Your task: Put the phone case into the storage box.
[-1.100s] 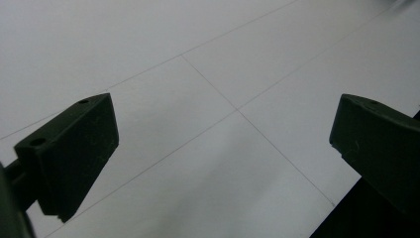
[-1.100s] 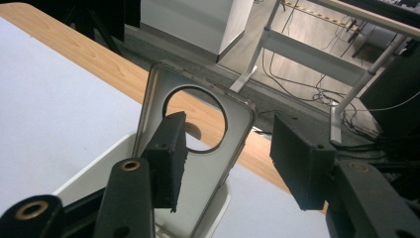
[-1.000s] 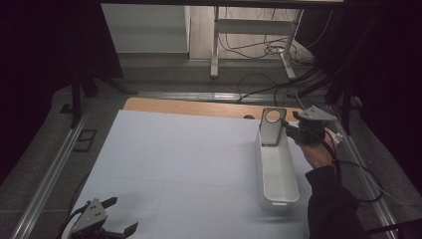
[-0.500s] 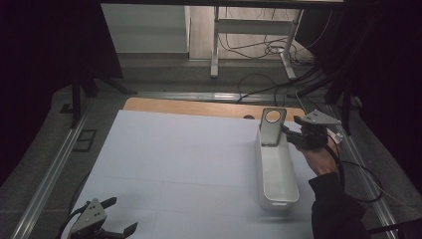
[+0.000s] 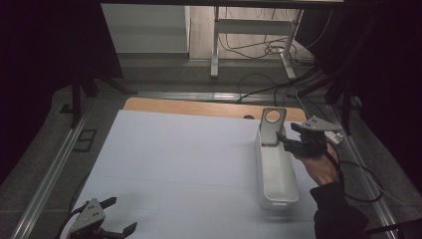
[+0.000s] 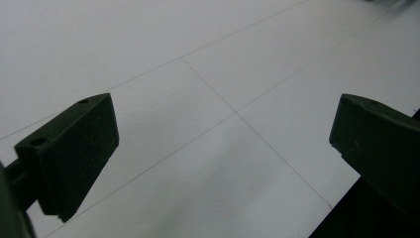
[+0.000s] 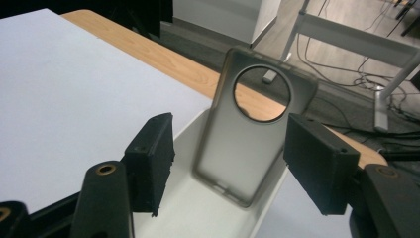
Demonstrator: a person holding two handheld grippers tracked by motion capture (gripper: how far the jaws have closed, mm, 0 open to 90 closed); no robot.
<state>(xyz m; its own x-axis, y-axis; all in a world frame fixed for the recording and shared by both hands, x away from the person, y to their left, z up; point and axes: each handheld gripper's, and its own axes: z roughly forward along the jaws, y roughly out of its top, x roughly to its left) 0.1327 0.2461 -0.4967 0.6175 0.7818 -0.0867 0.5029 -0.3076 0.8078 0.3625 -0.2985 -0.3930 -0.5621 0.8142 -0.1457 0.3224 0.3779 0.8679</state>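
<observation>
Lab: white-sheeted test table [image 5: 189,149], floor cables [image 5: 259,50], metal rails [image 5: 50,174].

Matt translucent plastic phone case [image 7: 250,134], smooth

Phone case [image 5: 272,127] leans upright in white tray [image 5: 276,172]; right gripper [image 5: 291,142] beside it, jaws just opening.

The phone case [image 7: 247,134] stands in the white tray [image 7: 198,208], so the tray wall hides its lower edge. The near end of the tray is cut off at the bottom of the right gripper view. The left tongs [image 5: 102,224] are partly cut off by the lower edge of the high view.
</observation>
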